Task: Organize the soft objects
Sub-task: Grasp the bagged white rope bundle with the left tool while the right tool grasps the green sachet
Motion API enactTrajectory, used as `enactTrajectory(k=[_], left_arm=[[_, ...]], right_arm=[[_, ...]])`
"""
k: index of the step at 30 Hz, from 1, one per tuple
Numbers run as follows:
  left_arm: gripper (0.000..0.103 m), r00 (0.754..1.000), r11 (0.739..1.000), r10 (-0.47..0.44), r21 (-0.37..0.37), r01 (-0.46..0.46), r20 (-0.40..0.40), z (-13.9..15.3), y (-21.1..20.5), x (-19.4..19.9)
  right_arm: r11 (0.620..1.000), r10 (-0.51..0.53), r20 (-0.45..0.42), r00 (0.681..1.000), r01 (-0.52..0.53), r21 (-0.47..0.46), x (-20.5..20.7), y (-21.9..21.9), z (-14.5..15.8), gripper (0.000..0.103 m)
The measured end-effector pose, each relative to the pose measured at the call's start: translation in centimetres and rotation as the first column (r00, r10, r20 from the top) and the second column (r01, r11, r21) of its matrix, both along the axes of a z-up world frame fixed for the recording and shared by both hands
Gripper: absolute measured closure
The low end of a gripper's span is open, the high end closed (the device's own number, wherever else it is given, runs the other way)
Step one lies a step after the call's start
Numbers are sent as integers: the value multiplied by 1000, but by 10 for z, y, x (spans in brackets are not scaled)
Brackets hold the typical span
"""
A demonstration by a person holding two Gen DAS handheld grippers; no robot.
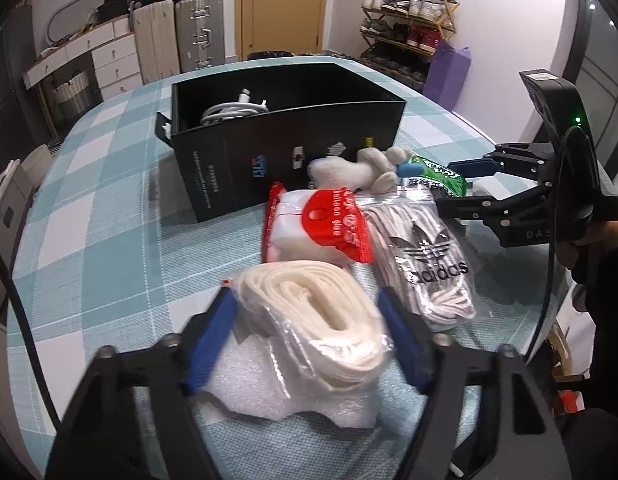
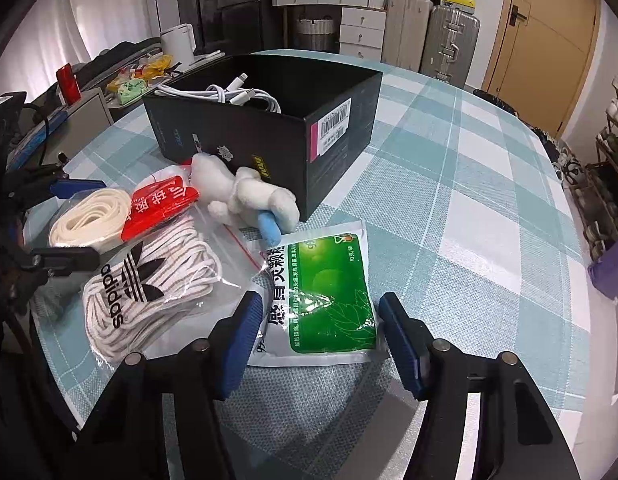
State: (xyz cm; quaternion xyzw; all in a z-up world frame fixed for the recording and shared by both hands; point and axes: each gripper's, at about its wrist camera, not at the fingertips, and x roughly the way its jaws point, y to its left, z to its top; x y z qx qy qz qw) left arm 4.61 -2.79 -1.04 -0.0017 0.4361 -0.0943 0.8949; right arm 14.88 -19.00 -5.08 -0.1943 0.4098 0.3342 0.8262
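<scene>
Black box (image 1: 287,148), open-topped, on checked tablecloth (image 1: 109,216), white cables (image 2: 237,98) inside. In front: bagged adidas laces (image 2: 149,300), bagged cream laces (image 1: 321,320), green sachet (image 2: 325,300), plush toy (image 2: 249,196). Left gripper (image 1: 305,340) spread wide around cream laces; right gripper (image 2: 319,344) spread wide around sachet.

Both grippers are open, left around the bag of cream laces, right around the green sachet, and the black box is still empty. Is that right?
Not quite: the black box is not empty. The right wrist view shows a white cable coiled inside it. The rest holds: the left gripper is open around the bag of cream laces, and the right gripper is open around the green sachet.
</scene>
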Motion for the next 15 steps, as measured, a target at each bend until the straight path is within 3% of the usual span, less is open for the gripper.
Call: enactTrajectory(k=[6,15], left_arm=[[58,1000,1000,-17,-4,17,25,4,0,-4],[63,999,1000,-13,-23,14,36,6,8,-3]], right_arm=[[1000,1,4,1000,-1,-6,0,-7,1,45],[1000,-2,25,1000,2,-8,-1,-14,6,51]])
